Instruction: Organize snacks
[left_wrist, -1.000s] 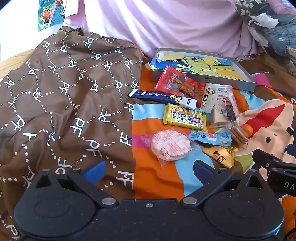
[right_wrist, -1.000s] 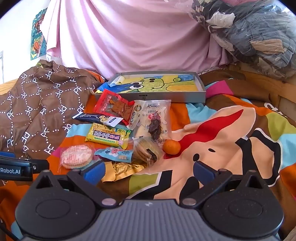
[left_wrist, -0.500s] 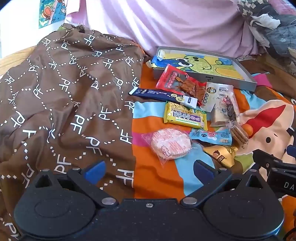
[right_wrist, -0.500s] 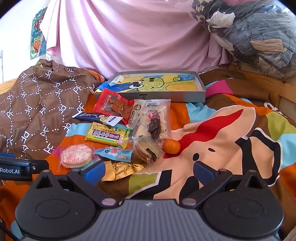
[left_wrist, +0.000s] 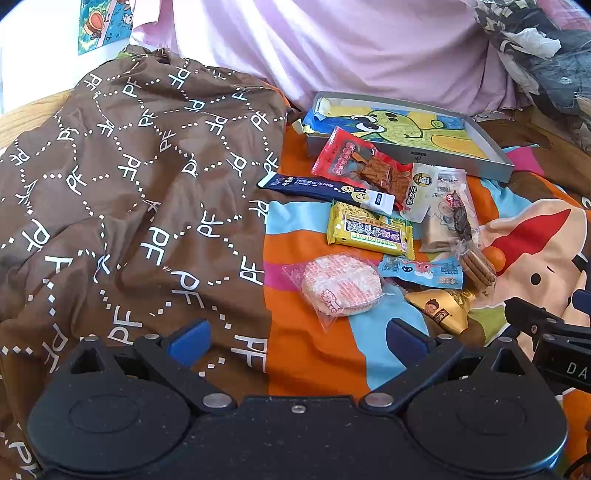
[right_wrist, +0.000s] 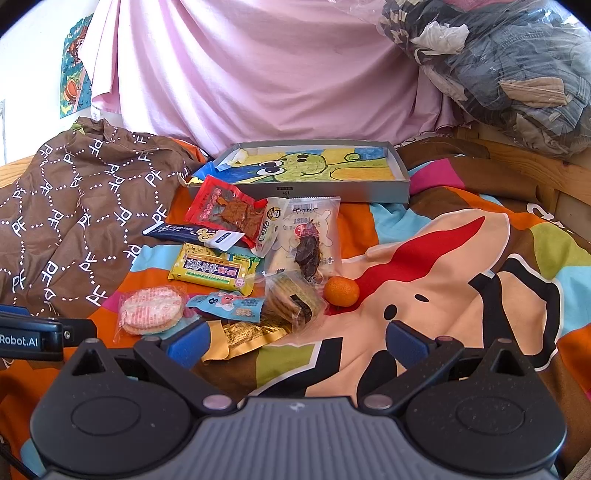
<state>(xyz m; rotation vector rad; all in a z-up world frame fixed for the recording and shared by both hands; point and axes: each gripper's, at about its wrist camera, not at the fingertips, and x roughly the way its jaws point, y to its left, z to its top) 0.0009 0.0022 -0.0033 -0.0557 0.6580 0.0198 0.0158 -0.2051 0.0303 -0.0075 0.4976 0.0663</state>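
Loose snacks lie in a cluster on the patterned bedspread, just near of the shallow grey tray, the likely destination, whose cartoon-printed floor holds nothing yet. Nearest the tray, the red packet leans on its front wall and overlaps the clear pouch of dark dried pieces to its right; the navy bar lies left of these, the yellow packet just nearer. The near row holds the round rice crackers at far left, the blue sachet, the wrapped biscuit stack and, touching it on the right, a small orange fruit; a gold packet sits partly under the sachet, its full outline hard to make out. The overlaps suggest the items were tipped out together, so the task appears to be at its start. The left gripper hovers just near of the rice crackers, its blue pads spread wide and holding nothing, plausibly lined up on the closest, freest item. The right gripper waits beside it, likewise spread and unloaded, facing the gold packet and biscuits. A brown printed quilt is bunched to the left and a pink drape hangs behind, leaving the tray side open for transfers.
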